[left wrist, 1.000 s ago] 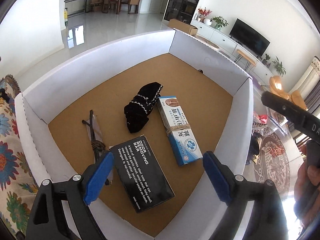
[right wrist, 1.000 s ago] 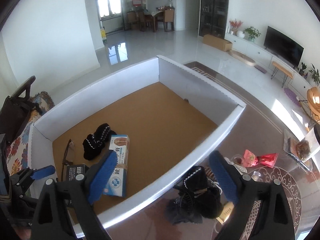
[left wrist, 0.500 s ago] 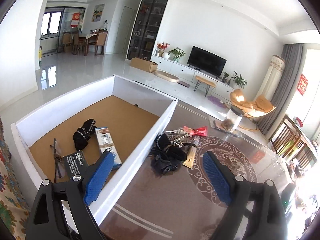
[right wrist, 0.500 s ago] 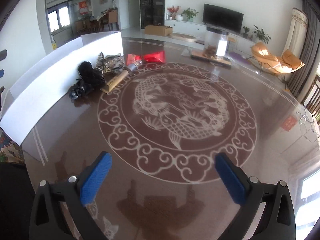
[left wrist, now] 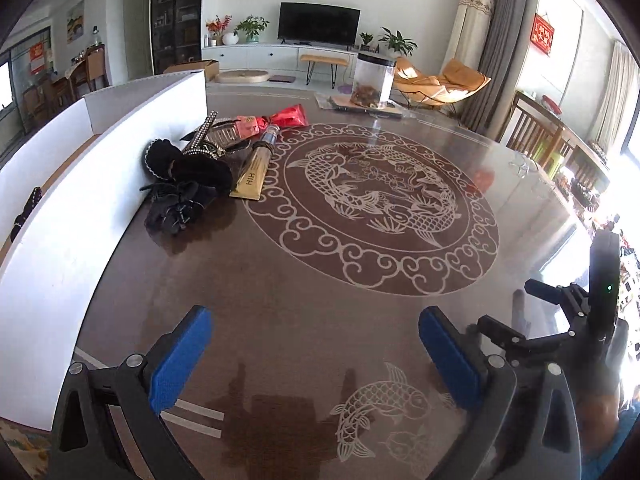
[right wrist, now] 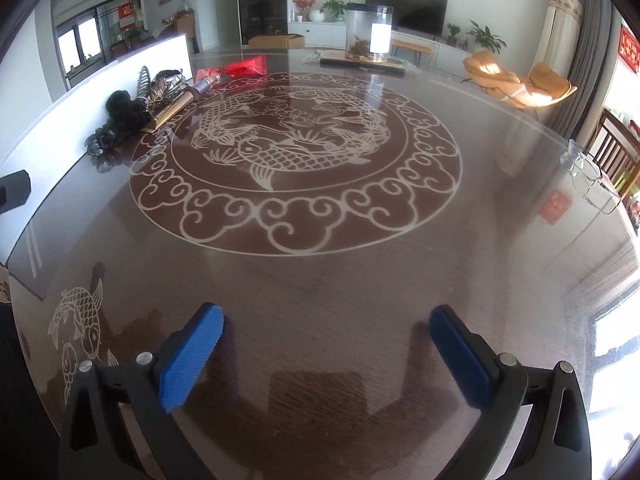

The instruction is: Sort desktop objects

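A pile of loose things lies against the outside wall of the white box (left wrist: pixel 52 220): a black sock (left wrist: pixel 188 168), a black hair claw (left wrist: pixel 176 208), a gold tube (left wrist: pixel 256 164), a studded strap (left wrist: pixel 200 136) and a red packet (left wrist: pixel 288 116). My left gripper (left wrist: pixel 314 320) hovers over bare tabletop, well short of the pile. Its jaws are opening and nothing is between them. In the right wrist view the pile (right wrist: pixel 124 108) and gold tube (right wrist: pixel 172 110) sit far to the upper left. My right gripper (right wrist: pixel 326 314) is open over bare table with nothing in it.
The round dark table (right wrist: pixel 320 264) carries a carp pattern under glass. A clear jar (right wrist: pixel 368 32) on a tray stands at the far side. Eyeglasses (right wrist: pixel 596 184) lie near the right edge. The other tool's black body (left wrist: pixel 600 280) is at the left wrist view's right.
Both grippers swung away from the box, which holds a black carton, a blue-white carton and a sock, to the tabletop on its right. Both jaws now stand a little wider.
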`<action>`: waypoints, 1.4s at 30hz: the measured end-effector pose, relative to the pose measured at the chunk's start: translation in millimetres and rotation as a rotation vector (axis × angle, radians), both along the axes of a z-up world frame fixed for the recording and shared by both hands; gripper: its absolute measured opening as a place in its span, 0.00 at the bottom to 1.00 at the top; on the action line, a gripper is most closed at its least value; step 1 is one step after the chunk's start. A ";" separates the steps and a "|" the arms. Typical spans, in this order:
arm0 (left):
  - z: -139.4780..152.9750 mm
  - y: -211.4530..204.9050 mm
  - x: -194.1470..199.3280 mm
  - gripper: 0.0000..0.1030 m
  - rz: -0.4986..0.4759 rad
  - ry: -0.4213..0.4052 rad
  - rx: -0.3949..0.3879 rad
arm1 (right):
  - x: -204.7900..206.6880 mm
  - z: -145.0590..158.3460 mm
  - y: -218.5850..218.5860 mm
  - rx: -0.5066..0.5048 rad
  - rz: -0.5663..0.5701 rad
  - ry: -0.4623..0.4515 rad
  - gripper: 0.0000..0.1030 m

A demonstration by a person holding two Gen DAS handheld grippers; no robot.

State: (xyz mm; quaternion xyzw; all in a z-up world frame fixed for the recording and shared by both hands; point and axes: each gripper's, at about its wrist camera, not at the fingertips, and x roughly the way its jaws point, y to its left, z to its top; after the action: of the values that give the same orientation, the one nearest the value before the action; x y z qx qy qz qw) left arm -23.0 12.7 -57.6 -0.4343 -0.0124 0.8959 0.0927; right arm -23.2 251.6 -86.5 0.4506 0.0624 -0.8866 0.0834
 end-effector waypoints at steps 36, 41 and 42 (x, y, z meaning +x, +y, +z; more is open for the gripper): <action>-46.1 6.5 -16.6 1.00 0.103 -0.124 -0.128 | -1.6 -1.3 0.3 -0.021 -0.001 -0.012 1.00; -46.3 6.6 -16.5 1.00 0.103 -0.124 -0.128 | -1.7 -1.4 0.6 -0.021 -0.001 -0.012 1.00; -46.2 6.7 -16.4 1.00 0.103 -0.124 -0.128 | -1.6 -1.4 0.3 -0.021 -0.001 -0.012 1.00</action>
State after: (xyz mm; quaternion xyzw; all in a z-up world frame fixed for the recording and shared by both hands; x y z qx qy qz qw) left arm -39.4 19.3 -103.8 -0.4929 0.0169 0.8697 0.0175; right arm -24.7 251.9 -87.8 0.4552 0.0525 -0.8844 0.0883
